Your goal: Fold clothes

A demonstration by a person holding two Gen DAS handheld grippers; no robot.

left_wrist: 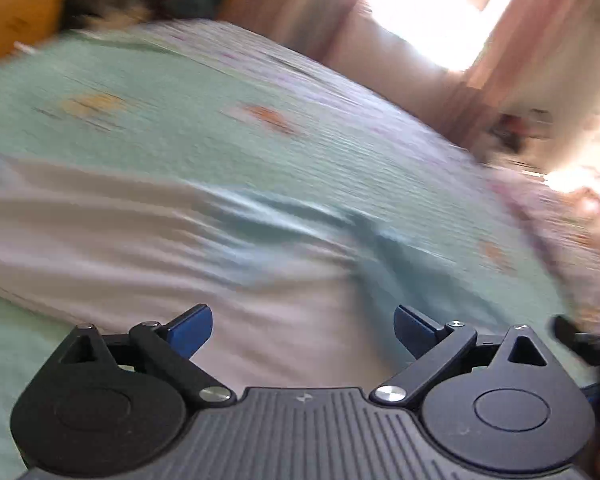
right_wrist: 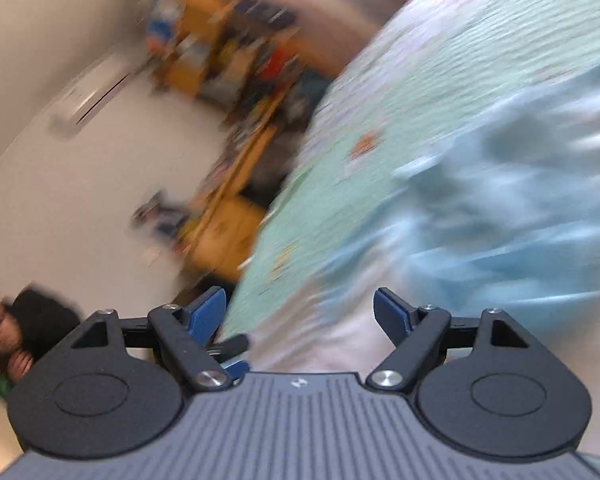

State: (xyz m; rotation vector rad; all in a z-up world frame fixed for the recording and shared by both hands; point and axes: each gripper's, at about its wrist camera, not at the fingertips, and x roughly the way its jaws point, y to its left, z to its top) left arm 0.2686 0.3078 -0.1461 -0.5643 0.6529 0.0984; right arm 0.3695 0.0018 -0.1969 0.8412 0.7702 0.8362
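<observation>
Both views are smeared by motion. A pale pink garment (left_wrist: 120, 236) lies spread across the mint-green bedspread (left_wrist: 180, 120), with a light blue cloth (left_wrist: 292, 216) rumpled at its far edge. My left gripper (left_wrist: 303, 330) hovers over the pink garment, jaws wide apart, nothing between its blue pads (left_wrist: 192, 330). In the right wrist view, tilted steeply, the light blue cloth (right_wrist: 500, 208) is bunched on the bedspread (right_wrist: 400, 120) and the pink garment (right_wrist: 340, 340) lies just ahead. My right gripper (right_wrist: 300, 314) is open and empty above that pink edge.
A bright window (left_wrist: 432, 12) with pinkish curtains stands beyond the bed. Wooden shelves (right_wrist: 228, 80) crowded with items line the wall past the bed's far side. Part of the other gripper (left_wrist: 580, 344) shows at the right edge. A dark shape (right_wrist: 32, 320) sits low left.
</observation>
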